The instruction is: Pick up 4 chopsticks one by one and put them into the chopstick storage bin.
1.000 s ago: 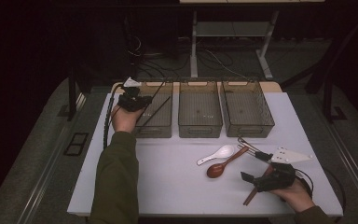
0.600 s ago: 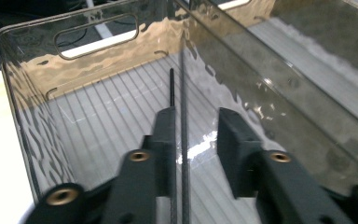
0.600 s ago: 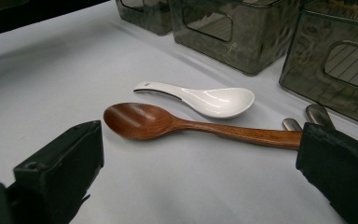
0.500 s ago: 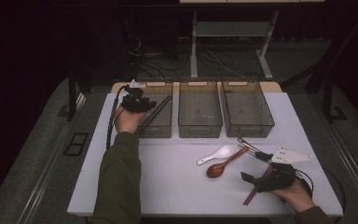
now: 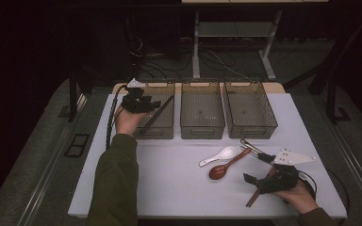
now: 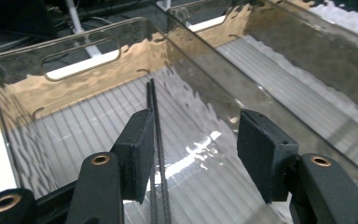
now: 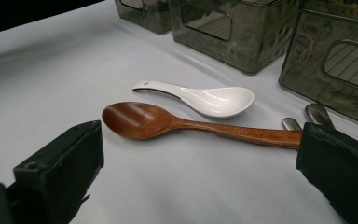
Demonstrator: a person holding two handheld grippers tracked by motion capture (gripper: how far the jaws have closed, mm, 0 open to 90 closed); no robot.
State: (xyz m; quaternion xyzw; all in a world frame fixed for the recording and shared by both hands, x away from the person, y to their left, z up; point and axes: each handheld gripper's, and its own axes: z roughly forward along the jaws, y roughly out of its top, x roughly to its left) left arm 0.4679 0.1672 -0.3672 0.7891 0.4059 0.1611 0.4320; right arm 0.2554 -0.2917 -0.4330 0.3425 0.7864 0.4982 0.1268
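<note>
Black chopsticks, thin and paired, lie slanted in the leftmost smoky plastic bin, their long axis running toward twelve o'clock between the left tool's pads. Its jaws have just been opening and now stand apart, gripping nothing. At five o'clock on the white surface, the right tool gapes empty before a wooden spoon and white ceramic spoon.

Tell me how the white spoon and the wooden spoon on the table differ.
The white spoon is glossy, ceramic-looking, short, with a broad handle; the wooden spoon is brown, matte and longer, with a slim round handle. In the right gripper view, the white spoon's bowl points right and the wooden spoon's bowl points left. Both lie bowl-up on the table, side by side.
</note>
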